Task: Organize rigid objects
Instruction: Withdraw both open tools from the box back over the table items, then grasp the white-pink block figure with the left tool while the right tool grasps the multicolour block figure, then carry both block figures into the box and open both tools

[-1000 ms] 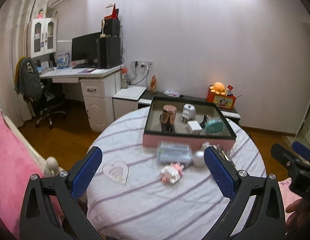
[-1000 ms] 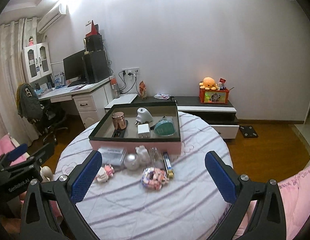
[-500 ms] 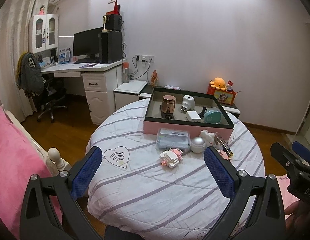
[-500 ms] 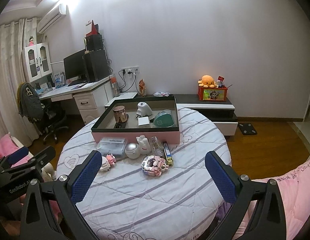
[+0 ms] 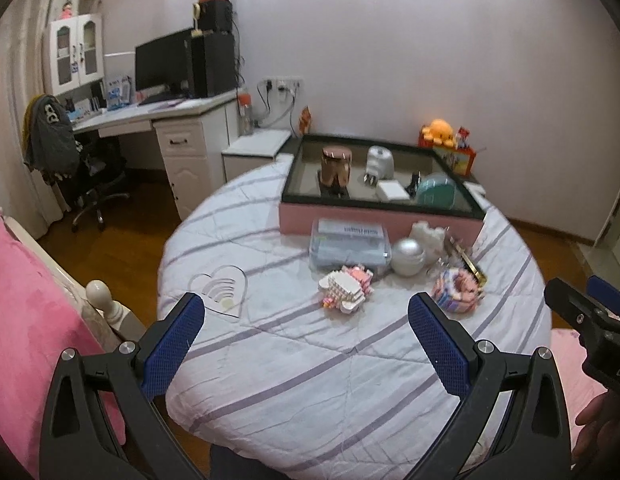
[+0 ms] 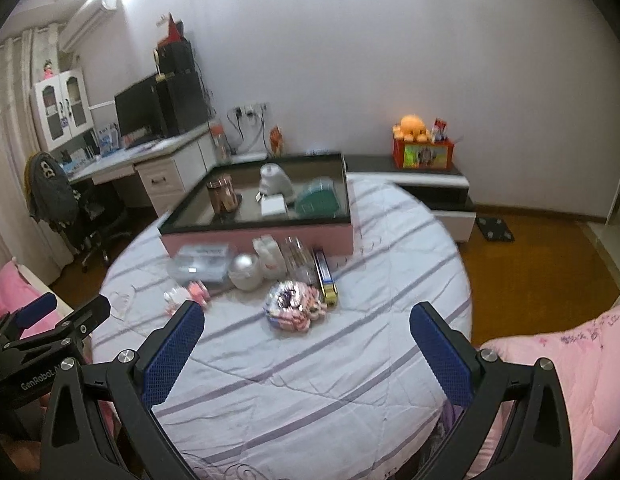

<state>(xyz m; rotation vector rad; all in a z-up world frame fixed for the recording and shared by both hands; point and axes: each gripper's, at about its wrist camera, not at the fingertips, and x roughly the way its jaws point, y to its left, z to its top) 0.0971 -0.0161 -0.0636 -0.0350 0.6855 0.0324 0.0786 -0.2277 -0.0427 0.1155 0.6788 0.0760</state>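
A pink box with a dark rim (image 5: 377, 216) (image 6: 266, 240) sits at the far side of a round table. Inside it are a copper jar (image 5: 335, 166), a white plug (image 5: 379, 162), a white square block and a teal case (image 5: 435, 194). In front of the box lie a clear plastic case (image 5: 349, 244), a silver ball (image 5: 407, 257) (image 6: 244, 268), a white figure, a gold-ended bar (image 6: 325, 276) and two pink block toys (image 5: 345, 290) (image 6: 294, 308). My left gripper (image 5: 306, 340) and right gripper (image 6: 306, 340) both hover open over the near table edge, holding nothing.
The table (image 5: 310, 360) has a striped white cloth. Pink bedding (image 5: 26, 300) lies to the left and a pink quilt (image 6: 569, 380) to the right. A desk with a monitor (image 5: 166, 64), an office chair and a low cabinet with an orange toy (image 6: 413, 128) stand behind.
Both cameras have come closer to the table and tilted down, so the loose objects look larger. Both grippers stay open and nothing on the table has moved.
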